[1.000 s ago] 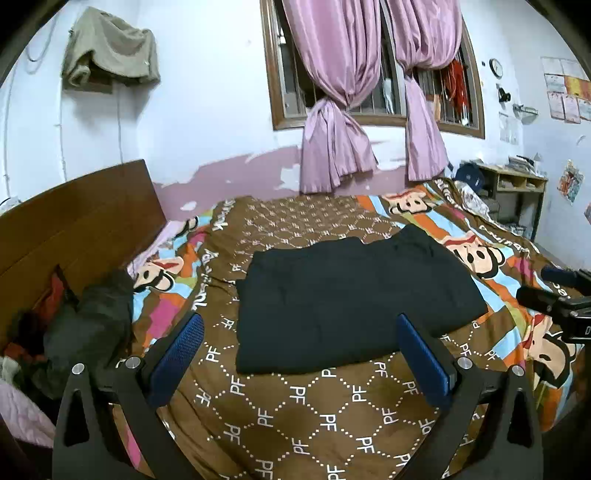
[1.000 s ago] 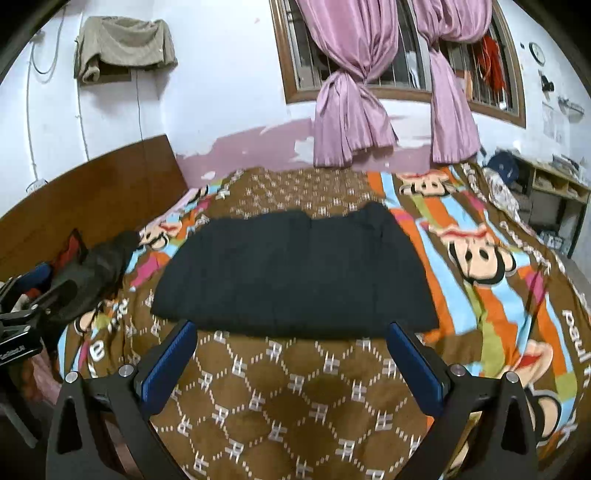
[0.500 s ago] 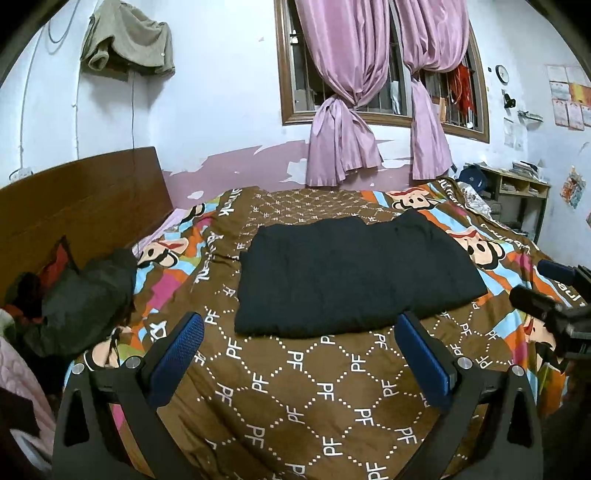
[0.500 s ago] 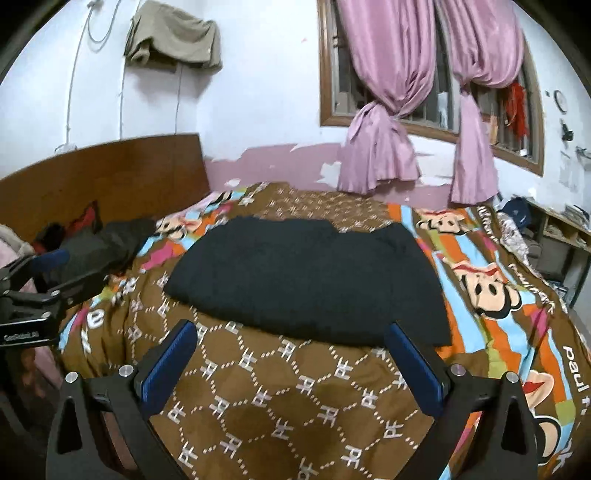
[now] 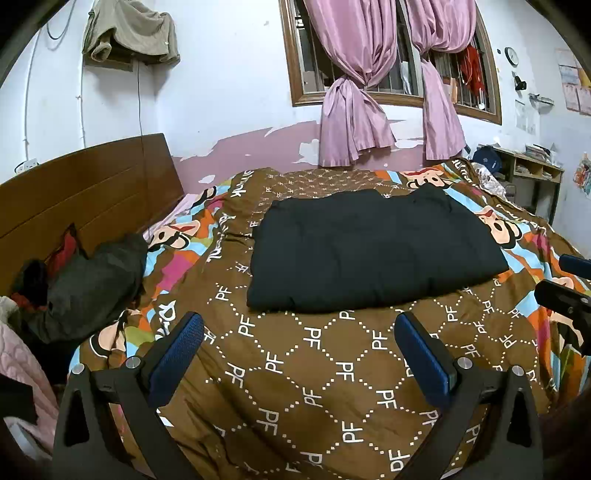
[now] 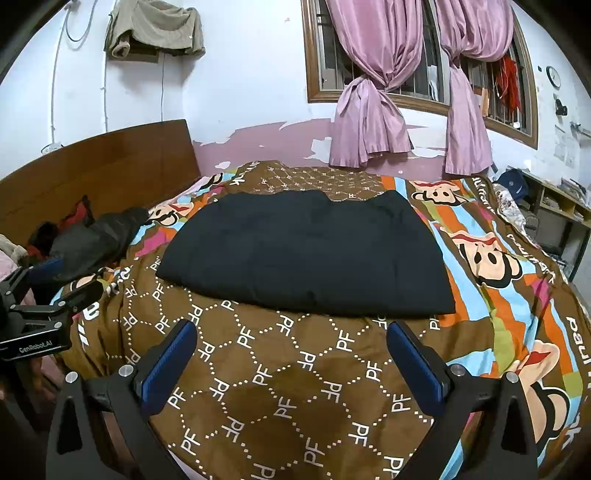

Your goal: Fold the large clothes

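A black garment [image 5: 373, 247] lies folded flat in a wide rectangle on the bed [image 5: 332, 369], also plain in the right wrist view as the black garment [image 6: 306, 254]. My left gripper [image 5: 301, 332] hangs open above the brown quilt, short of the garment's near edge, with nothing between its blue pads. My right gripper [image 6: 291, 339] is open too, over the quilt just before the garment's near edge. Each gripper shows at the edge of the other's view: the right one [image 5: 565, 291] and the left one [image 6: 48, 295].
A heap of dark and red clothes [image 5: 85, 280] lies at the bed's left by the wooden headboard [image 5: 85, 199]. Pink curtains [image 5: 354, 85] hang at the window behind. A shelf [image 5: 532, 173] stands at the right wall. A cloth [image 5: 129, 33] hangs high on the wall.
Both grippers have drawn back and risen from the bed, so the garment looks farther and more of the wall shows. The garment lies as before.
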A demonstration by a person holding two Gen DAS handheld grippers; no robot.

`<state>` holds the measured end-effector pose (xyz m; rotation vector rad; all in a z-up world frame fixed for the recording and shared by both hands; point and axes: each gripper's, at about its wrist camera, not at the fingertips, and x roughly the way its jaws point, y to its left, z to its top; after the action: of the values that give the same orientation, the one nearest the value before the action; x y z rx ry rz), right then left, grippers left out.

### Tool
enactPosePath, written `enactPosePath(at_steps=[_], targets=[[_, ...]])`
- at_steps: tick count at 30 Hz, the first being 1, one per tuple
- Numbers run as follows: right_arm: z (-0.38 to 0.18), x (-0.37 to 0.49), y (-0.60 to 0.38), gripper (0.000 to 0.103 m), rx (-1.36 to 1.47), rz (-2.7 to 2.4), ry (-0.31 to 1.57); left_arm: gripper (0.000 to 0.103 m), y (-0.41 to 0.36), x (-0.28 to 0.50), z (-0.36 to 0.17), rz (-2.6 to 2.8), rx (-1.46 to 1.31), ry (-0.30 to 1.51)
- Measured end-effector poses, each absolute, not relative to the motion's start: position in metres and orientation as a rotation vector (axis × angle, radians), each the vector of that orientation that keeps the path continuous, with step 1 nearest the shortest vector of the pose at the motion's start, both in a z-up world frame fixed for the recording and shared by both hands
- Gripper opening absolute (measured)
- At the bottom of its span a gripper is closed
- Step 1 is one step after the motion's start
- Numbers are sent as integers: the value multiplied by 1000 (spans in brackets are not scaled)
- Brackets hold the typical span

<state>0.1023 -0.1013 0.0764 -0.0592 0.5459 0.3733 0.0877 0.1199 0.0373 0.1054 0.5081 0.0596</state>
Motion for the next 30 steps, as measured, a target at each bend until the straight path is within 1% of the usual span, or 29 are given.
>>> enactPosePath(at_steps=[30], targets=[[75, 101, -98, 103, -81, 368, 558, 101, 124, 89, 32, 43, 121, 527]])
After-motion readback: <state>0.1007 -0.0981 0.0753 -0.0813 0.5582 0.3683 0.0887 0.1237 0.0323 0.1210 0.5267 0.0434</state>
